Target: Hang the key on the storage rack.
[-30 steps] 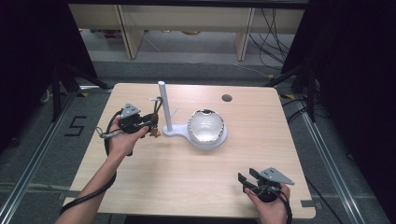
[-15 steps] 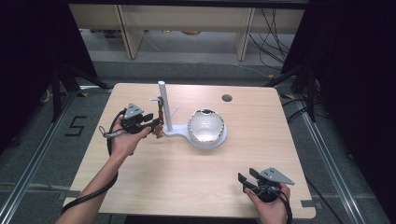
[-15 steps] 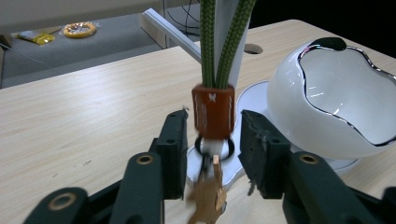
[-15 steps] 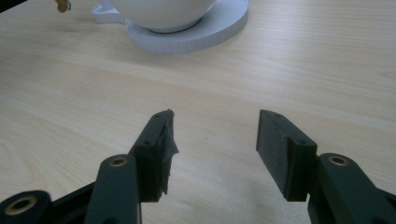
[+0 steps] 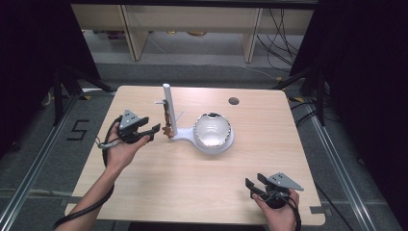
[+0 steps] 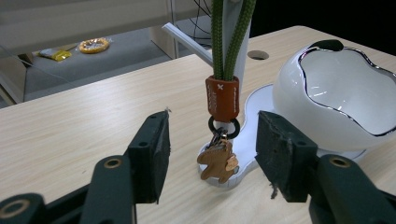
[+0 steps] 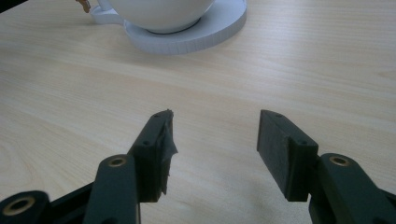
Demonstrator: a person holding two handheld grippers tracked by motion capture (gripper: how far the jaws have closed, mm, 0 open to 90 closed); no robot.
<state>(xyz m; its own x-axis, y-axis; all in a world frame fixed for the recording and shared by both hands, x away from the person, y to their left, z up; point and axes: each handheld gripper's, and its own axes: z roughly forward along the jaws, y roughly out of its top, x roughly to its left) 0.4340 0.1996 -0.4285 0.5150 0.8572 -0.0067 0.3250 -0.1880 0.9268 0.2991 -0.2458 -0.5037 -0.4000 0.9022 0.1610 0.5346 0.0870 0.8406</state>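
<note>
A white stand (image 5: 167,108) rises from a white base beside a glossy white bowl (image 5: 213,131) at mid-table. From the stand hangs a green cord with a brown leather sleeve (image 6: 222,95), a black ring and a small brown bear charm (image 6: 218,162); this keyring (image 5: 166,121) hangs down alongside the post. My left gripper (image 5: 155,129) is open just left of it, and in the left gripper view (image 6: 212,140) its jaws stand either side of the charm without touching it. My right gripper (image 5: 251,186) is open over bare wood near the front right (image 7: 212,135).
The wooden table (image 5: 159,183) has a round cable hole (image 5: 234,101) at the back right. The bowl's underside (image 7: 159,11) and its base (image 7: 201,32) lie well ahead of the right gripper. Shelving and cables stand on the floor beyond the far edge.
The left gripper reached toward the keyring half a second ago and has since drawn back a little to the left, open. The right gripper has not moved.
</note>
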